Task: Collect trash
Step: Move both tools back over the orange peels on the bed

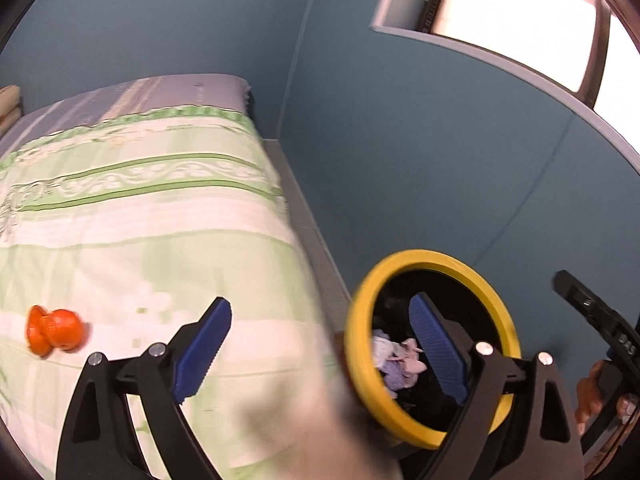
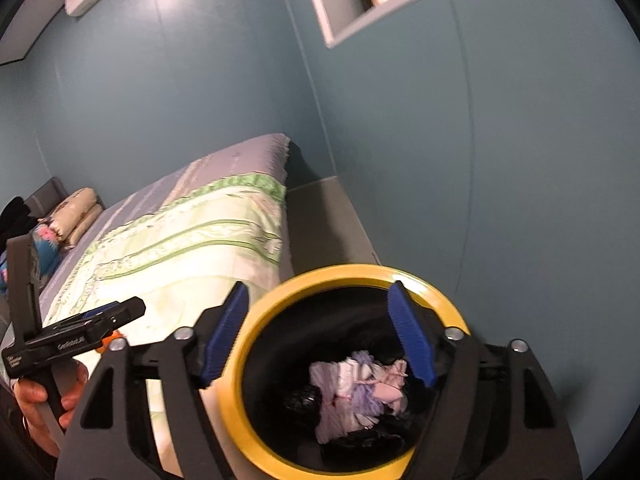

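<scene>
A black trash bin with a yellow rim (image 2: 352,272) stands beside the bed; it also shows in the left wrist view (image 1: 434,258). Crumpled white and pink paper trash (image 2: 356,392) lies inside it, also seen in the left wrist view (image 1: 394,364). An orange piece of trash (image 1: 54,330) lies on the green and white bedspread (image 1: 140,208). My left gripper (image 1: 324,354) is open and empty, spanning the bed edge and the bin. My right gripper (image 2: 320,334) is open and empty just above the bin's mouth.
The bed (image 2: 180,240) fills the left, with folded pillows (image 2: 76,216) at its head. Blue walls (image 2: 480,160) close in behind and to the right of the bin. A window (image 1: 520,12) sits high on the wall. A grey floor strip (image 2: 324,220) runs between bed and wall.
</scene>
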### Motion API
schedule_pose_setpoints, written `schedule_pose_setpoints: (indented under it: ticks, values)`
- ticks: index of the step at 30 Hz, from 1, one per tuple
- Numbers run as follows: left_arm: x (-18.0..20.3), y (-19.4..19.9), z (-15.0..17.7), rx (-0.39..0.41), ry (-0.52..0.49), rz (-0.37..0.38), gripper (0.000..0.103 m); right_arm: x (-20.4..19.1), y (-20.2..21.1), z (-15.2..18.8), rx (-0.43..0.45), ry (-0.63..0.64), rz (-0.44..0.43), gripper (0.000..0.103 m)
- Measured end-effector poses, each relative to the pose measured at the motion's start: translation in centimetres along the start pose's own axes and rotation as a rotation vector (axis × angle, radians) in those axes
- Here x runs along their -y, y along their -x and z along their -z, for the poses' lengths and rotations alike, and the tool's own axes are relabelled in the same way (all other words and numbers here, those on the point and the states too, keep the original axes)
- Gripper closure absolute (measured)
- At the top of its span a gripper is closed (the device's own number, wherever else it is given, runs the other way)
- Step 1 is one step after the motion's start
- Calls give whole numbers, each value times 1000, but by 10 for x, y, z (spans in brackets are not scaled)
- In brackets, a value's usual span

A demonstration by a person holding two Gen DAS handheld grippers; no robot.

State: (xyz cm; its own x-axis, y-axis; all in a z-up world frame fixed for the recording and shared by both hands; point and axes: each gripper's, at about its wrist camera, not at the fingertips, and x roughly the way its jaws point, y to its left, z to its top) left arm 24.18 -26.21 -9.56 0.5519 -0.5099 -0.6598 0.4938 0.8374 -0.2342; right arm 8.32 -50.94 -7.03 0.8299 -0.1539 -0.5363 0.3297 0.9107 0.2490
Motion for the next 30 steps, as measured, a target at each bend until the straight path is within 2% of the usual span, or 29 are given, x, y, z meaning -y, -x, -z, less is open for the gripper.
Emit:
schedule_pose_setpoints:
  ticks: [4, 9, 20, 30]
  values:
    - [-35, 11, 0, 15, 41, -66, 15, -20, 3, -2, 16, 25, -56, 21]
    - [-92, 29, 5, 29, 103, -151, 15, -53, 2, -2, 11, 86, -120, 15]
    - [-203, 58, 37, 23, 226, -317, 15, -144, -25, 8, -53, 220, -245, 15]
    - [-278, 61, 66, -40, 260, -425, 15, -228, -78, 38, -179, 337, -356, 15]
